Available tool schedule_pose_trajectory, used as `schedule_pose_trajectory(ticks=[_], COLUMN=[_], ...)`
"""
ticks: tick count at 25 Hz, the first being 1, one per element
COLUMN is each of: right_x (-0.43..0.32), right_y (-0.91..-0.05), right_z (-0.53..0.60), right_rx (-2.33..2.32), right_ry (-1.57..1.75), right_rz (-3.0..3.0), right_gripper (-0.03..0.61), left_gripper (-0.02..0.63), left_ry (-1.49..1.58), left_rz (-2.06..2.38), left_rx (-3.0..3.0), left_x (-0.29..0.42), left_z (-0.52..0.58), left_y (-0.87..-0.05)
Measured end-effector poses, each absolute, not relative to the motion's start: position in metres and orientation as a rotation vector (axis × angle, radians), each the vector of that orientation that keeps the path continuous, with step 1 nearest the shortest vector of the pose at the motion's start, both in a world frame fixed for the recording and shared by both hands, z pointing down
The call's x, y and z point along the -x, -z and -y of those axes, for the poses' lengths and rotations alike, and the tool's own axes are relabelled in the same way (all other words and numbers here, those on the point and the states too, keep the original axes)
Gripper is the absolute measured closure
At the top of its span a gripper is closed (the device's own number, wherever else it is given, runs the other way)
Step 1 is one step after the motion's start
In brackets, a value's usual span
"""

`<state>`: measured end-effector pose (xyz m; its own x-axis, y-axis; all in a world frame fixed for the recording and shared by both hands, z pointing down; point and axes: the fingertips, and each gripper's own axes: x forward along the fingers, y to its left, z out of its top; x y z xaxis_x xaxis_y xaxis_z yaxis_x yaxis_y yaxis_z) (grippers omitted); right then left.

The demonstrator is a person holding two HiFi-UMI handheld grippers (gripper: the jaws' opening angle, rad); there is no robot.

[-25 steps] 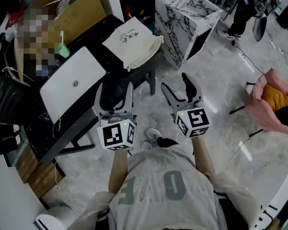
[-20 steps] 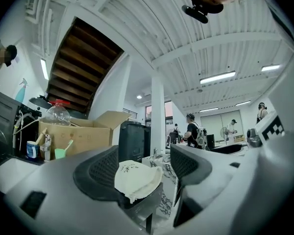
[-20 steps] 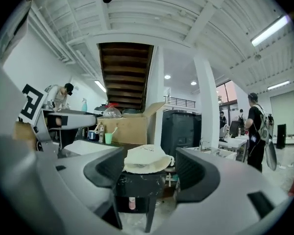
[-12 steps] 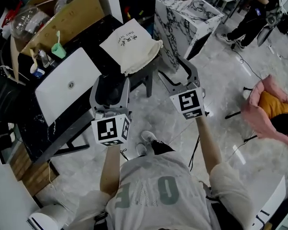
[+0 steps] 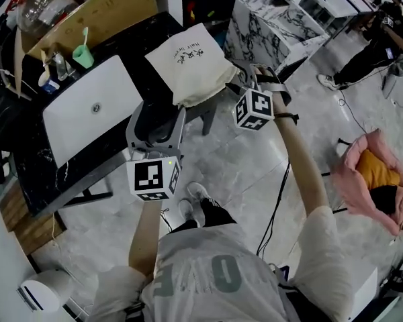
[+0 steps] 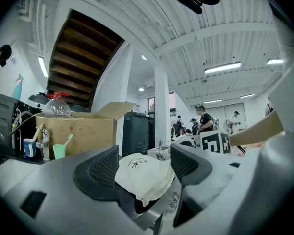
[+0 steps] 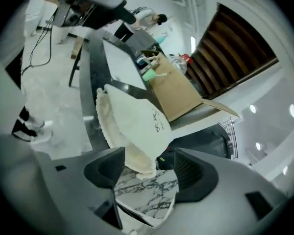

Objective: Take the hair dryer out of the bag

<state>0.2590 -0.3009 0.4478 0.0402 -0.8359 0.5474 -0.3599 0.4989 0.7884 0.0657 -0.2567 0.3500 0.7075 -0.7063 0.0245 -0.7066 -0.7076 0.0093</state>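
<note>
The left gripper (image 6: pixel 144 166) and right gripper (image 7: pixel 150 168) are spread, empty. The cloth bag (image 5: pixel 188 62) looks soft, limp; pinch its gathered mouth.

Bag (image 5: pixel 188 62) — matt cream cloth; table (image 5: pixel 136 40) smooth black, floor (image 5: pixel 245 173) polished marble; box (image 5: pixel 114 9) — cardboard

Wearing a light grey short-sleeve T-shirt (image 5: pixel 208 274) with big faded letters, dark trousers (image 5: pixel 213 213) and a pale shoe (image 5: pixel 187 210). Left gripper (image 5: pixel 158 123): grey plastic shell, black ribbed fingers (image 6: pixel 100 170), white cube with black square markers (image 5: pixel 153 178), green LED on its top edge. Right gripper (image 5: pixel 255 79): same build, matching marker cube (image 5: pixel 254 109), with a thin black cable (image 5: pixel 275 200) below it.
</note>
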Motion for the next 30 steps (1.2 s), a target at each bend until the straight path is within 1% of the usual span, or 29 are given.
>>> schedule_pose_trajectory(ticks=[4, 7, 8, 9, 10, 13, 14, 22, 30], right_x=[-0.255, -0.257, -0.258, -0.259, -0.259, -0.256, -0.254, -0.23, -0.195], right_y=[-0.483, -0.499, -0.501, -0.501, -0.5, -0.498, -0.497, -0.488, -0.467], right_z=[0.32, 0.331, 0.335, 0.338, 0.34, 0.34, 0.338, 0.322, 0.309], right_rx=[-0.874, -0.816, -0.819, -0.828, -0.838, -0.843, -0.841, -0.851, -0.843], right_ry=[0.537, 0.551, 0.554, 0.558, 0.564, 0.574, 0.572, 0.511, 0.543], right_rz=[1.481, 1.451, 1.449, 1.447, 1.446, 1.443, 1.446, 1.507, 1.537], right_gripper=[0.255, 0.264, 0.302, 0.365, 0.408, 0.504, 0.522, 0.535, 0.537], left_gripper=[0.308, 0.308, 0.308, 0.308, 0.308, 0.308, 0.308, 0.308, 0.308], left_ry=[-0.08, -0.102, -0.108, -0.114, -0.118, -0.122, -0.123, -0.114, -0.108], left_rz=[1.192, 1.198, 1.2, 1.202, 1.203, 1.208, 1.209, 1.212, 1.209], left_rx=[-2.856, -2.842, -2.837, -2.831, -2.825, -2.81, -2.807, -2.797, -2.798], left_x=[-0.064, -0.062, -0.06, -0.059, -0.058, -0.055, -0.054, -0.049, -0.04], left_z=[0.263, 0.265, 0.266, 0.267, 0.267, 0.27, 0.27, 0.263, 0.246], left_y=[-0.364, -0.372, -0.374, -0.376, -0.378, -0.383, -0.383, -0.383, -0.38])
